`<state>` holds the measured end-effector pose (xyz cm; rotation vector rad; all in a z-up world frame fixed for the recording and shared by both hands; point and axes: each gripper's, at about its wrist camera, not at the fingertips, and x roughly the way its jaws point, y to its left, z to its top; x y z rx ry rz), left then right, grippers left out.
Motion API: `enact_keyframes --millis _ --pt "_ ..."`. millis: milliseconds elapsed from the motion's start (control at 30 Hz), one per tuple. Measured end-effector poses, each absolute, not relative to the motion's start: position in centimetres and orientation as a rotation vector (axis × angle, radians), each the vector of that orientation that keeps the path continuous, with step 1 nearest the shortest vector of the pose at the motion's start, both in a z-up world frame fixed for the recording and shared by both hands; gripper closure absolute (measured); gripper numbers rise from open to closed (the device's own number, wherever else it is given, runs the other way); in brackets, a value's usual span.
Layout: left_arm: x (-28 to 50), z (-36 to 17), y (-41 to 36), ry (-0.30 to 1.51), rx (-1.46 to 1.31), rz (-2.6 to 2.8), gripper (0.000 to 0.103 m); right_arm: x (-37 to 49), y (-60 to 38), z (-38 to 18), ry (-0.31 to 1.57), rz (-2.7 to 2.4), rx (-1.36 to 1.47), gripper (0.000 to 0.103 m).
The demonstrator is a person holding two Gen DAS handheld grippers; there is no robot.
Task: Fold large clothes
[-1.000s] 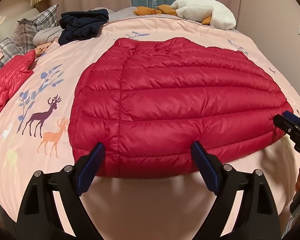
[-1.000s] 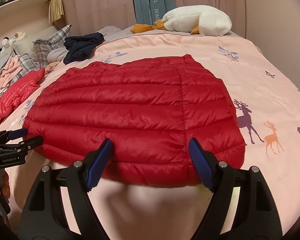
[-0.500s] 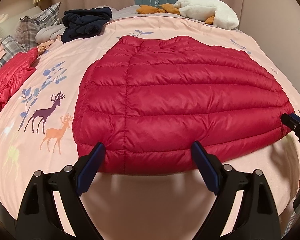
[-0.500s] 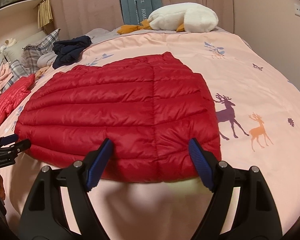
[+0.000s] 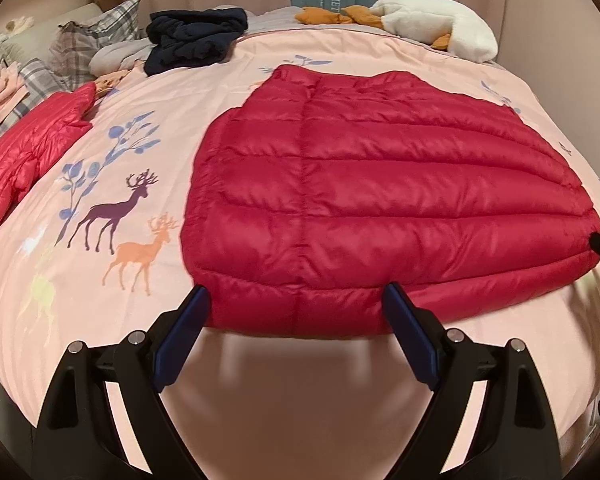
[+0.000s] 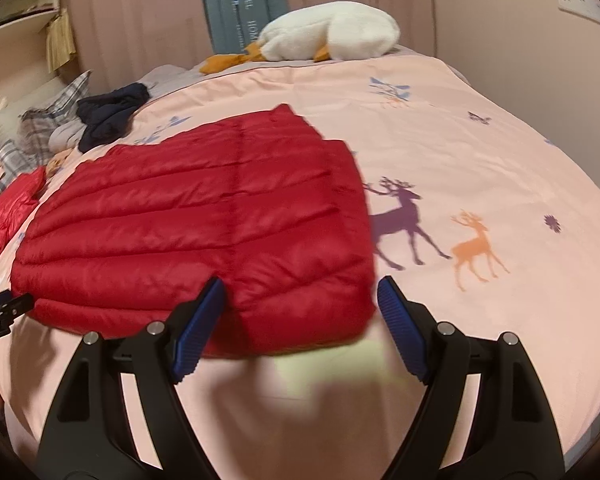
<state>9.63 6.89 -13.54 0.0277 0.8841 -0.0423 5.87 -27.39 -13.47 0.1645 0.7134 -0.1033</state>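
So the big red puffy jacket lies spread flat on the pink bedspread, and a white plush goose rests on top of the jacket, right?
Not quite. The white plush goose lies at the far end of the bed, well apart from the red puffy jacket, as the right wrist view shows. The jacket does lie spread flat on the pink bedspread.

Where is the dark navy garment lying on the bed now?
In the left wrist view the navy garment lies at the far left of the bed, beside the plaid pillow, beyond the red jacket.
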Motion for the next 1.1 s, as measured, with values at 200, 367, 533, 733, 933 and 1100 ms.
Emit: enact_keyframes --millis 200,367,533,733,933,1100 --pt "9.8 -13.6 8.4 0.892 0.013 0.012 0.014 5.4 -28.9 -13.3 0.712 -0.148 0.183 0.023" --pt "10.0 -13.3 10.3 0.896 -0.014 0.063 0.014 5.1 -29.6 -12.9 0.7 -0.167 0.19 0.023" --pt "9.8 -12.1 11.5 0.87 -0.002 0.133 0.007 4.8 -29.7 -11.8 0.675 -0.18 0.185 0.023" --pt "8.9 -9.1 12.0 0.807 -0.009 0.149 0.005 4.0 -29.0 -9.6 0.642 -0.18 0.168 0.015" --pt "7.7 -5.4 10.2 0.728 0.014 0.095 0.002 3.1 -27.1 -6.8 0.613 -0.151 0.156 0.004" --pt "6.5 -2.8 8.6 0.684 0.026 0.05 0.001 2.1 -25.1 -4.7 0.597 -0.112 0.141 0.002"
